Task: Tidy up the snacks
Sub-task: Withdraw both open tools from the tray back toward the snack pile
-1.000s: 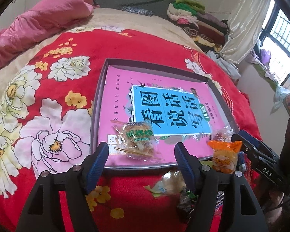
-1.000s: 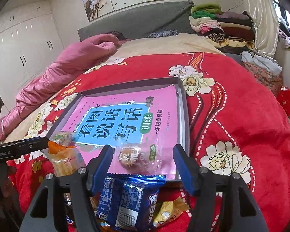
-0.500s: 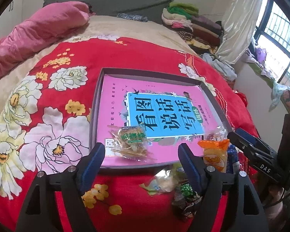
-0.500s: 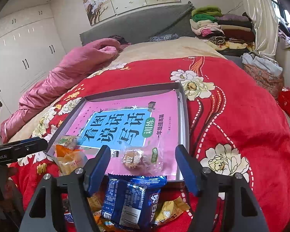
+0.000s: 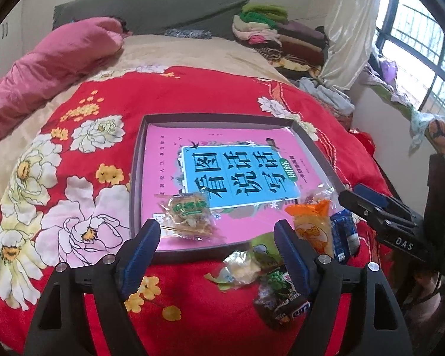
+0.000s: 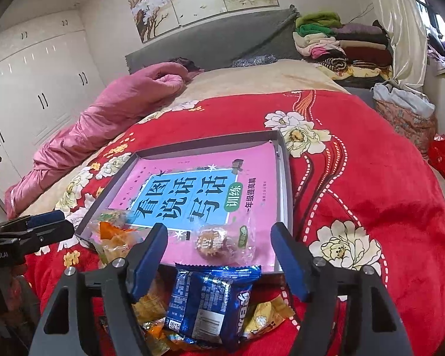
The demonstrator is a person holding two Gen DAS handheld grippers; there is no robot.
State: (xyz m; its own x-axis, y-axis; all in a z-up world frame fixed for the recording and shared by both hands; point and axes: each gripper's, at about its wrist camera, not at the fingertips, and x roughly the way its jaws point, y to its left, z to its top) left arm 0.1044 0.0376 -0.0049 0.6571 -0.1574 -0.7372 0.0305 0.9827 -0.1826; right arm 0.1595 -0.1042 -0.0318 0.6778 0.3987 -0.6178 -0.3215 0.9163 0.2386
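Left wrist view. Left hand-held gripper [image 5: 216, 237]: black frame, blue-padded fingers spread wide, nothing between them. Beyond the fingertips, a shallow grey rectangular tray [image 5: 136, 172] rests on a bed under a red plush floral blanket [image 5: 192, 98]. Tray floor covered by a glossy pink booklet [image 5: 163, 160] with a blue title panel. One clear-wrapped pastry with green label [image 5: 188, 209] lies inside the tray at its near left corner, just ahead of the left finger. Outside the near rim, on the blanket: a crinkled clear-and-yellow packet [image 5: 237, 270], a dark foil packet with green print [image 5: 281, 293] beside the right finger, an orange pillow-shaped packet [image 5: 311, 225] and a blue packet [image 5: 344, 231] to the right. The right hand-held gripper [image 5: 379, 207] enters from the right edge, near the tray's right corner.

Right wrist view. Right hand-held gripper [image 6: 219, 243]: same build, fingers parted wide, holding nothing. Between and just past the fingertips, a round brown pastry in clear film [image 6: 219, 241] lies in the tray [image 6: 289, 178] at its near edge. Below it, outside the rim, a shiny blue foil packet [image 6: 213, 296] sits atop a heap of yellow and orange wrappers [image 6: 264, 317]. Orange packet [image 6: 115, 238] stands at the tray's near left corner. Left hand-held gripper [image 6: 44, 222] is visible at the left edge.
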